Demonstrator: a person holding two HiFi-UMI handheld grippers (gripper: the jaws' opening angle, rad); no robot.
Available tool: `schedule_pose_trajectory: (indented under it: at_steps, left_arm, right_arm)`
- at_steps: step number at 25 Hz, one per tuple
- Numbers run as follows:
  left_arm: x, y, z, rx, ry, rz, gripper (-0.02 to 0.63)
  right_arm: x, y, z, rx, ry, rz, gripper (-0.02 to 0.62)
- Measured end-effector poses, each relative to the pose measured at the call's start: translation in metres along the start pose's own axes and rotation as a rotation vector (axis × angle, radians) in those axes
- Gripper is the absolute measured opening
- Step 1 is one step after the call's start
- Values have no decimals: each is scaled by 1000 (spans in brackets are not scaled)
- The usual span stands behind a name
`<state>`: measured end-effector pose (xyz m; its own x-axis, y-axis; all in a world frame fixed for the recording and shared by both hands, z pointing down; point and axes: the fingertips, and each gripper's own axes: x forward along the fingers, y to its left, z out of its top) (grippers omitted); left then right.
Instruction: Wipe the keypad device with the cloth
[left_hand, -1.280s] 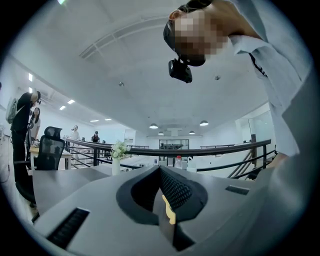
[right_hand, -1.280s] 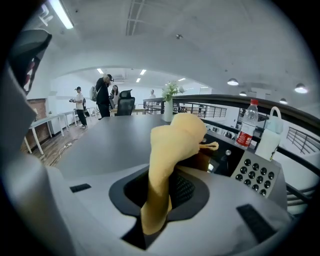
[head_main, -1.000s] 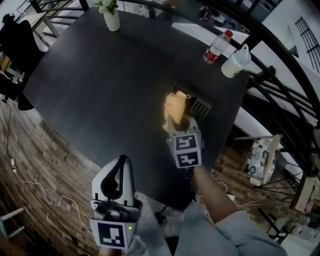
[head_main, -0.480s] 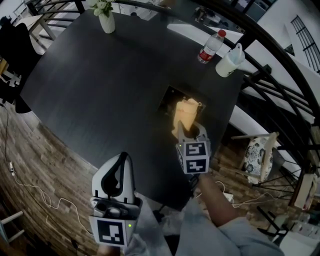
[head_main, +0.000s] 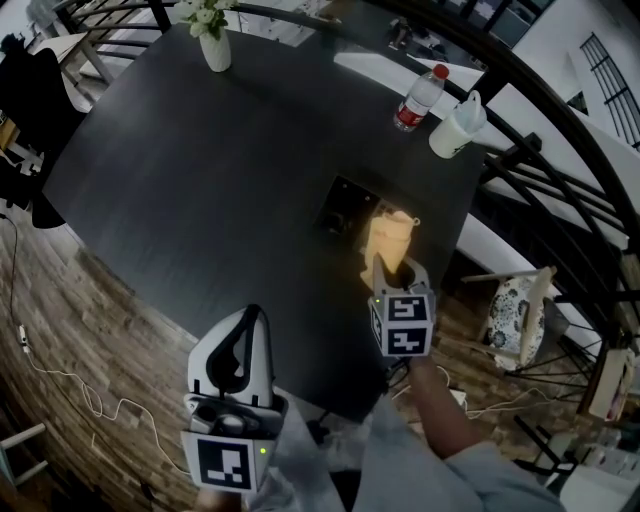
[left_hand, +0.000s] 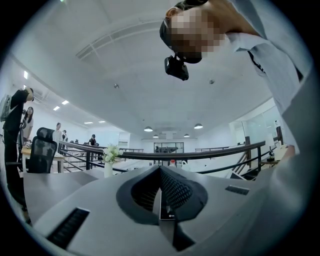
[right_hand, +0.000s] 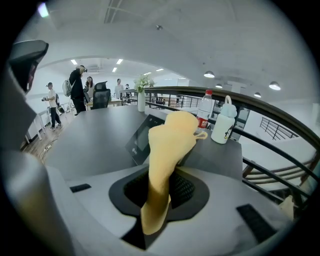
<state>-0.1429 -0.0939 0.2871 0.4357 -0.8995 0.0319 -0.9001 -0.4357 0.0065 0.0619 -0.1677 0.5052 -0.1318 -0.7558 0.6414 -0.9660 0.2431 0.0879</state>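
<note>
The yellow cloth (right_hand: 167, 150) is pinched in the closed fingers (right_hand: 189, 192) of the right gripper (head_main: 387, 268), just right of the keypad device (head_main: 345, 208) on the worktop (head_main: 200, 150). The left gripper (left_hand: 161, 195) is held closed, empty. Left unbraced, the device could be slid rightward by a hard wipe.

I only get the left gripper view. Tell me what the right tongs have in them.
Observer: The right tongs are shut on a yellow cloth.
Operator: Give me the keypad device's position.
Observer: The keypad device sits on the dark table, toward its right side, just ahead of the right tongs.
Operator: Say how the cloth sits against it.
Observer: In the head view the cloth overlaps the device's right end, and its left half is uncovered. I cannot tell whether they touch.
</note>
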Motion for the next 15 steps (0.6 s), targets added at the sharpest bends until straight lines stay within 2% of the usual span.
schedule_pose_trajectory:
  at_steps: [8, 15]
  left_arm:
    - [-2, 6, 5, 4, -6, 12, 12]
    - [-4, 12, 4, 4, -1, 30, 12]
  right_arm:
    - [-10, 26, 57, -30, -121, 81, 70]
    - [22, 45, 106, -1, -178, 138, 69]
